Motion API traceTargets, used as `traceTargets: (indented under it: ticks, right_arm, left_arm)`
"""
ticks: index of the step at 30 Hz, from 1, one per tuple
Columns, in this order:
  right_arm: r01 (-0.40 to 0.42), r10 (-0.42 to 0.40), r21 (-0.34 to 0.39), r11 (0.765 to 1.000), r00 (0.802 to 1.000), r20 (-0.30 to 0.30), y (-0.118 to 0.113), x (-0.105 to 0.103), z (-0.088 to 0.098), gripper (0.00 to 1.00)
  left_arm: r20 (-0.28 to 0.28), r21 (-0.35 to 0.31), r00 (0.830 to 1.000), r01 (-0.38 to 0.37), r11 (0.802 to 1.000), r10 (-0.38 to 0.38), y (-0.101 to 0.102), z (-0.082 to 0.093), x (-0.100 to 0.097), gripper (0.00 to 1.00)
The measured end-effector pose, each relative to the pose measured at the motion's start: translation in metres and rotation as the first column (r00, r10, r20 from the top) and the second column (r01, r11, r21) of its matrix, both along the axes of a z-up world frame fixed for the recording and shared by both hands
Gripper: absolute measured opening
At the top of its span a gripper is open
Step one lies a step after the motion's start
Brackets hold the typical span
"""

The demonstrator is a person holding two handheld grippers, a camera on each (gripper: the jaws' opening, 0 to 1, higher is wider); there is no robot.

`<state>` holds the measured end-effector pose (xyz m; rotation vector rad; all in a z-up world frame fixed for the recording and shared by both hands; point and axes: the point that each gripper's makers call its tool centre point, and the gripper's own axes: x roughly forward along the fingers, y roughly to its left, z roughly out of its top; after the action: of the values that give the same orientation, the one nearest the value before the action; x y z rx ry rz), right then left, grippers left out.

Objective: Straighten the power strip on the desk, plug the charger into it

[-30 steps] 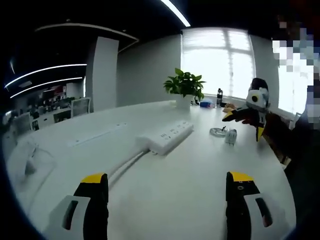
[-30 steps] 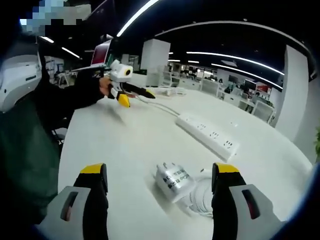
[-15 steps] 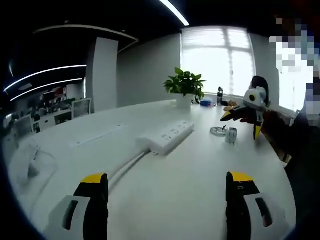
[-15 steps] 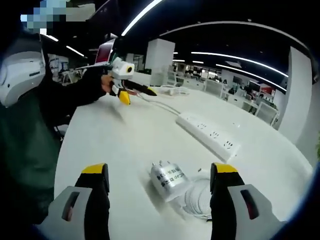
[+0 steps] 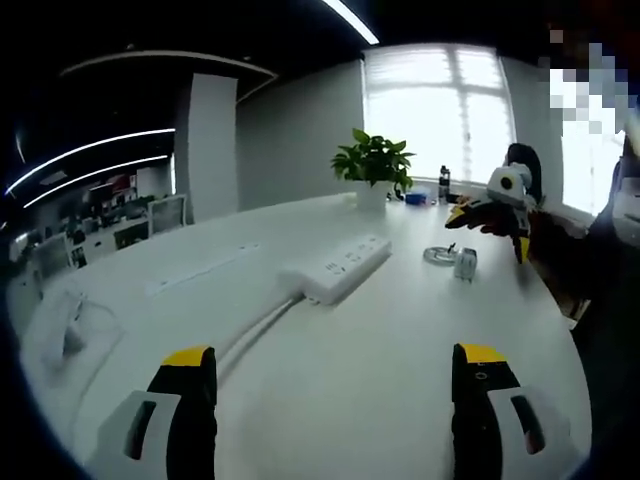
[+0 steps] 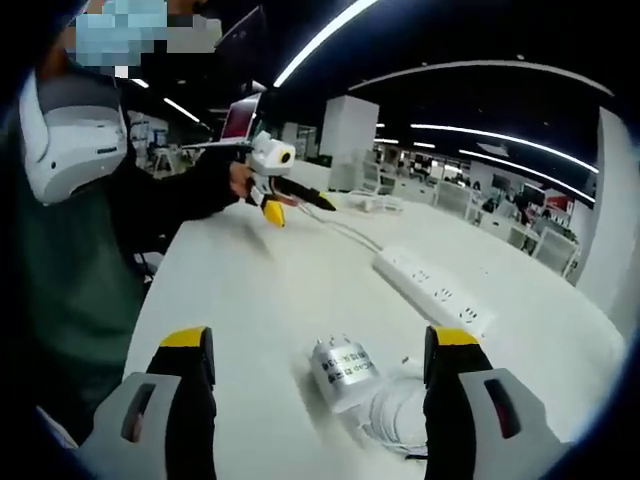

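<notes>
White desk [image 5: 400, 390] stretches under you, in an open office with ceiling light strips. Your power strip [image 5: 335, 268] lies slantwise on it ahead of your left gripper [image 5: 335, 395], its cable [image 5: 255, 330] running back toward that gripper's left jaw. In the right gripper view the power strip [image 6: 432, 291] sits beyond the charger [image 6: 343, 372], apart from it. The charger lies on its side between your right gripper's [image 6: 318, 385] jaws, untouched, its prongs pointing away from you, with its coiled white cord [image 6: 400, 415] just beside it. Both of your grippers are spread wide, gripping nothing. In the left gripper view the charger [image 5: 464, 264] lies right of the strip, below your right gripper [image 5: 492, 215]. A potted plant [image 5: 373, 170] and a dark bottle [image 5: 441, 188] stand by the bright window [image 5: 435, 115].
</notes>
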<state>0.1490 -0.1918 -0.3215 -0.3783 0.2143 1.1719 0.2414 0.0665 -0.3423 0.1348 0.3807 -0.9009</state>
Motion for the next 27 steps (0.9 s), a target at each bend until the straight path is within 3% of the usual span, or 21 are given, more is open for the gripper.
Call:
traceTargets:
  ticks: [4,21,27]
  right_arm:
    - [-0.016,0.016,-0.004,1.000,1.000,-0.002,-0.0043,0.0013,-0.0032,0.82]
    - [-0.147,0.148,0.032,0.989,0.989,-0.009,-0.0046,-0.0077,-0.0034,0.80]
    - [-0.167,0.169,0.043,0.985,0.985,-0.034,-0.0108,-0.0010,-0.0082,0.78]
  left_arm:
    - [-0.010,-0.055,1.000,-0.002,0.998,0.001,-0.0011,0.0039,-0.0017,0.99]
    - [-0.027,-0.067,1.000,-0.009,0.998,0.007,-0.0015,0.0013,-0.0032,0.99]
    - [-0.036,-0.067,0.999,-0.015,0.998,0.012,-0.0008,-0.0009,-0.0024,0.99]
